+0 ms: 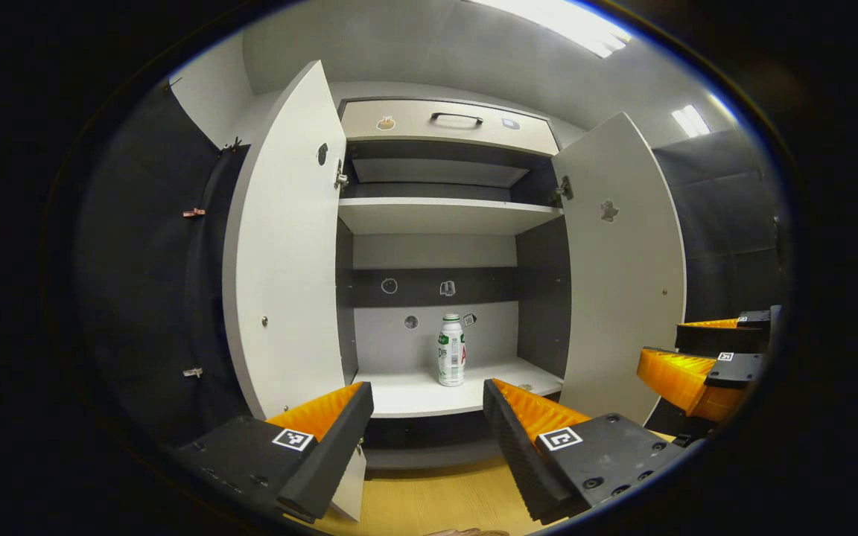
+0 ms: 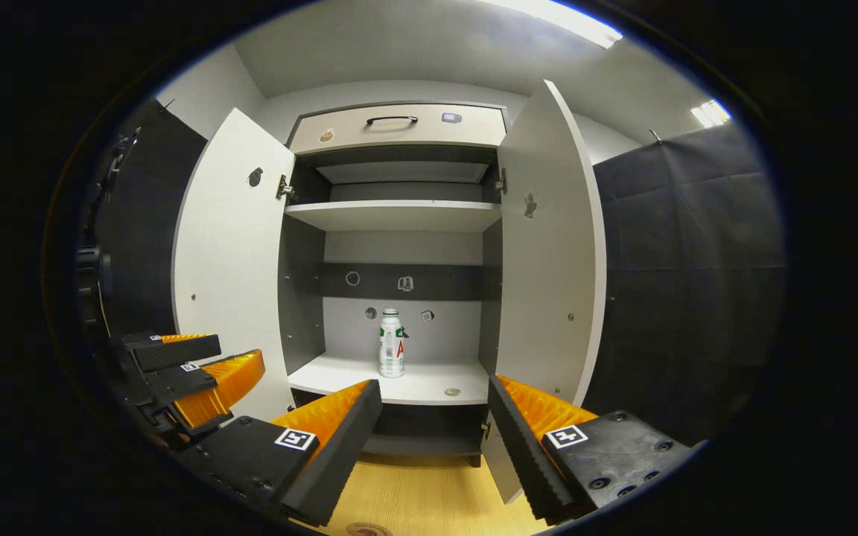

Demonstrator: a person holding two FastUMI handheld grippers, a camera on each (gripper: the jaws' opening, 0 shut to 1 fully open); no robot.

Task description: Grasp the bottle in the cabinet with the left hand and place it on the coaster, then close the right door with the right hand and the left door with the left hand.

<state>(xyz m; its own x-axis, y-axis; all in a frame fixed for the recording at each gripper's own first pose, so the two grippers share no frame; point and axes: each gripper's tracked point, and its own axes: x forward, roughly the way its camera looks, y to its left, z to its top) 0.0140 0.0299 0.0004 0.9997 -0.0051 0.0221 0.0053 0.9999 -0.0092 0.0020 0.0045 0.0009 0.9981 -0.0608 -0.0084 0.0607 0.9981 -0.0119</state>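
A white bottle with a green-and-red label stands upright on the lower shelf of the open cabinet, also seen as bottle. Both doors are swung wide: left door, right door. My left gripper is open, short of the shelf edge and well apart from the bottle. My right gripper is open too, in front of the cabinet, and holds nothing. A brown round rim on the wooden tabletop at the bottom edge may be the coaster.
A drawer with a dark handle sits above the upper shelf. A small round disc lies on the lower shelf right of the bottle. The other gripper is at the right, level with mine. Wooden tabletop runs below.
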